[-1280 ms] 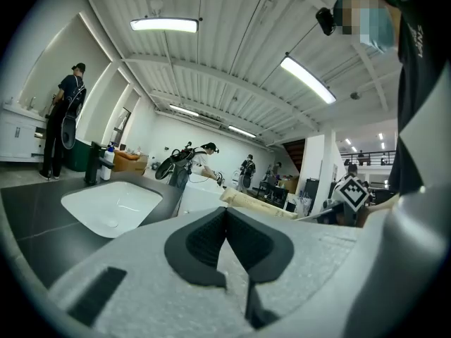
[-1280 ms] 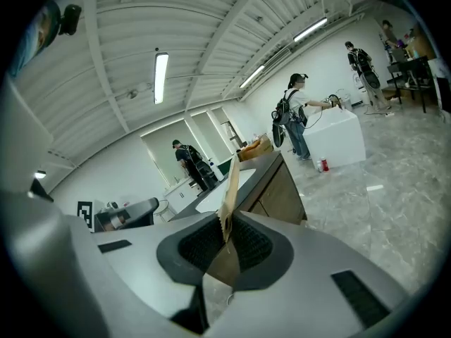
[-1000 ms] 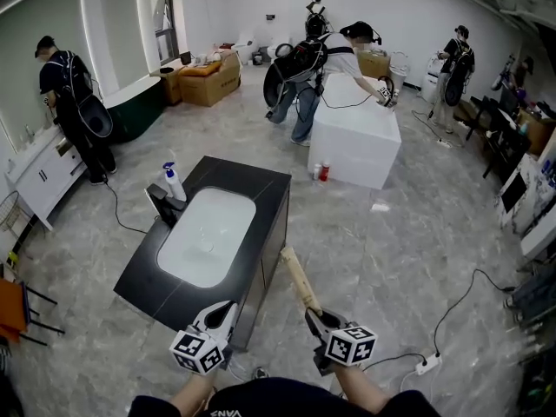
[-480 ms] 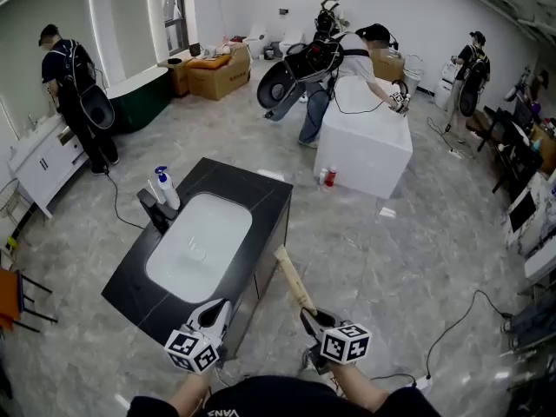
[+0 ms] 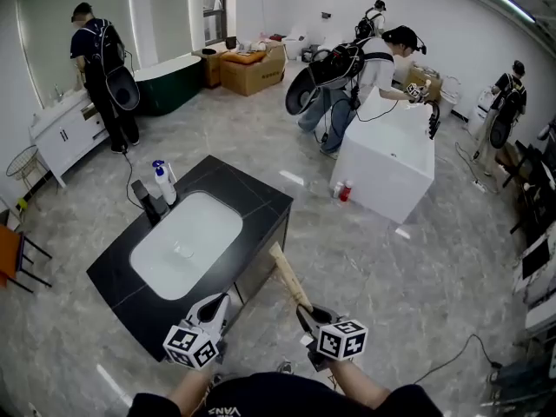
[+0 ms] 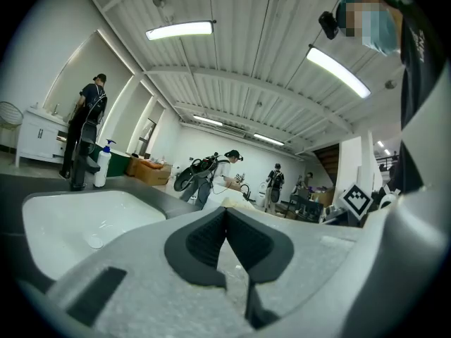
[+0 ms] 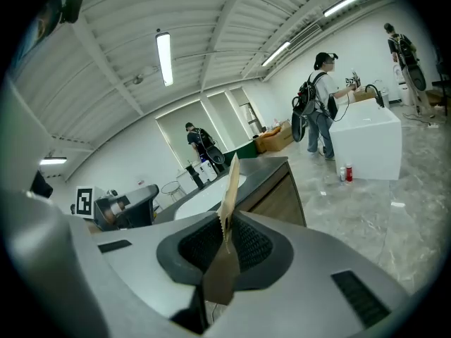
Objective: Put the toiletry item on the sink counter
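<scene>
A long flat tan packet [image 5: 288,274] sticks up and forward from my right gripper [image 5: 306,313], which is shut on its lower end. In the right gripper view the packet [image 7: 229,189] stands on edge between the pads [image 7: 246,245], pointing towards the counter [image 7: 271,169]. The black sink counter [image 5: 261,200] with its white basin [image 5: 184,243] lies ahead and left. A black faucet [image 5: 149,202] and a white spray bottle [image 5: 162,183] stand at its far left edge. My left gripper [image 5: 217,307] hovers near the counter's near corner, shut and empty; in its own view the left gripper [image 6: 225,224] looks over the basin [image 6: 77,220].
A white tub-like block [image 5: 391,159] stands at the right back with a person bent over it and small bottles [image 5: 345,191] on the floor beside it. Cardboard boxes [image 5: 252,68], a white cabinet [image 5: 65,133] and other people are further off. An orange chair [image 5: 9,250] is at far left.
The head view has swung, so the counter now sits farther left and more skewed. Both grippers keep their places near the bottom edge, with the packet still in the right one.
</scene>
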A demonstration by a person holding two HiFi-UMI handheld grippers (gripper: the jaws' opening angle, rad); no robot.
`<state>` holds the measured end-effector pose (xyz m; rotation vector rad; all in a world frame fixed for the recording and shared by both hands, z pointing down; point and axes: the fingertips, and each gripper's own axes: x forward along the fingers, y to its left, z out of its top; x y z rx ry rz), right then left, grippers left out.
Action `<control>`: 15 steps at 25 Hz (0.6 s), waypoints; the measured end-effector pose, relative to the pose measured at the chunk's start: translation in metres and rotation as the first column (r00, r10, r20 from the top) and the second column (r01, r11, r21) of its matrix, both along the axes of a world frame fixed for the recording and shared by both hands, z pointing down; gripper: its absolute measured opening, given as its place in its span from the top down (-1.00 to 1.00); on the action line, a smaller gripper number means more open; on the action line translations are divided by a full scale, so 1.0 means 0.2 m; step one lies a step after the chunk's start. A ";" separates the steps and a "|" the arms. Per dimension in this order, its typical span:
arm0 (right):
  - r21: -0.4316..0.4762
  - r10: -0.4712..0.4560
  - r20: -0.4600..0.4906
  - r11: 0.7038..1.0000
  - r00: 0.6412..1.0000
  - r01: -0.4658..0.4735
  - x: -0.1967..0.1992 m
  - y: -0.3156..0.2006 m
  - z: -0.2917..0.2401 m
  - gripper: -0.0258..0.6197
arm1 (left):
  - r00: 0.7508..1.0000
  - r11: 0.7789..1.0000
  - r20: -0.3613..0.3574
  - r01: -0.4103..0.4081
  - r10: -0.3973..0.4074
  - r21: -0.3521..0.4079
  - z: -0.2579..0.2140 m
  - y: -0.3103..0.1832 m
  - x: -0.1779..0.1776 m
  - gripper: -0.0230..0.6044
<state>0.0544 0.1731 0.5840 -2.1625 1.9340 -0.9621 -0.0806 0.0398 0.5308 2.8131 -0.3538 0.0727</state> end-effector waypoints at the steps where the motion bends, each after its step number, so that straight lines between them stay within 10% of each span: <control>1: 0.002 -0.013 -0.001 1.000 1.000 0.013 0.04 0.01 0.00 0.80 | 1.000 1.000 0.001 0.013 -0.013 0.001 0.00 0.02 0.03 0.91; 15: -0.016 -0.108 -0.003 0.994 0.994 0.108 0.35 -0.19 0.08 0.80 | 0.991 0.992 0.053 0.127 -0.126 -0.010 0.10 -0.07 0.18 0.91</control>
